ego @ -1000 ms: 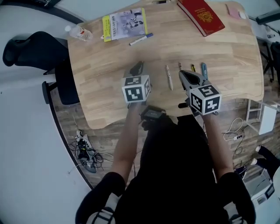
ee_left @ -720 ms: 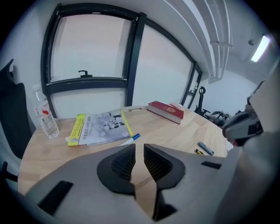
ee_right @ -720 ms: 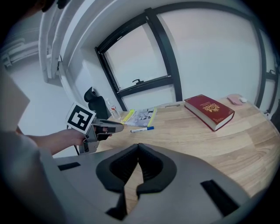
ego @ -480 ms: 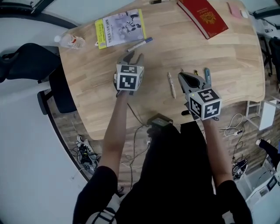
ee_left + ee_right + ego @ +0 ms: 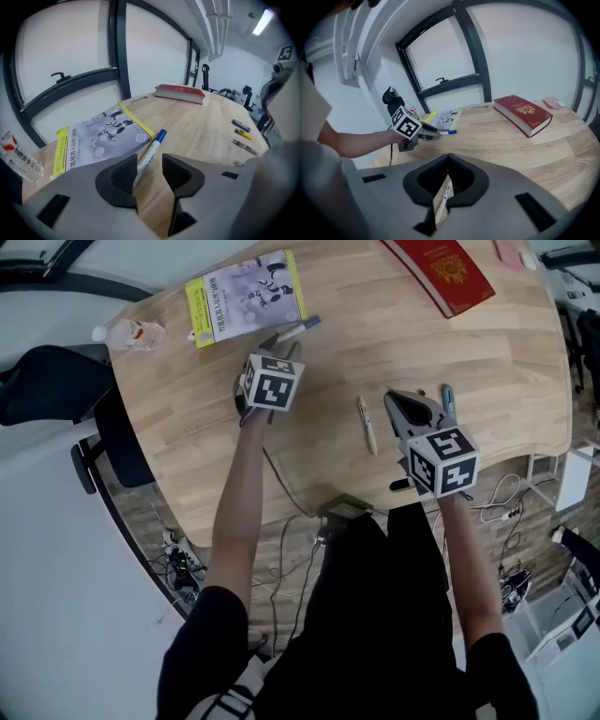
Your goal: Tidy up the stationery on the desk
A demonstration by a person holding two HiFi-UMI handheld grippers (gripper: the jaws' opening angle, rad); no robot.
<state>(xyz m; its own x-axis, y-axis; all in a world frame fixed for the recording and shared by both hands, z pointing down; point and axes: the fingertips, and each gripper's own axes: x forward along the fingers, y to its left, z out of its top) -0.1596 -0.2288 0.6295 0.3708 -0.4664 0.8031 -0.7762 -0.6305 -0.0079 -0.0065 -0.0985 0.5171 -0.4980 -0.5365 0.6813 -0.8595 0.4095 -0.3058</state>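
A white marker with a blue cap (image 5: 292, 331) lies on the wooden desk (image 5: 487, 362) beside a yellow-edged booklet (image 5: 246, 298). My left gripper (image 5: 278, 343) hovers low over the marker's near end. Its jaws have just been opening and stand wide. In the left gripper view the marker (image 5: 151, 153) runs into the gap of the left gripper (image 5: 150, 171), and neither pad presses on it. My right gripper (image 5: 398, 401) is shut and empty. In the right gripper view a pale pen (image 5: 442, 201) shows on the desk under the right gripper (image 5: 448, 176). That pale pen (image 5: 366, 425) lies just left of the right gripper.
A red book (image 5: 448, 273) lies at the desk's far right. A blue-grey pen (image 5: 447, 399) and other small pens lie by the right gripper. A plastic bottle (image 5: 127, 334) lies at the left edge and a black chair (image 5: 56, 381) stands beyond it. Cables hang off the near edge.
My left gripper has travelled away from me across the desk to the marker by the booklet, sunk lower, and its jaws have opened. The right gripper has shifted only slightly and stays shut.
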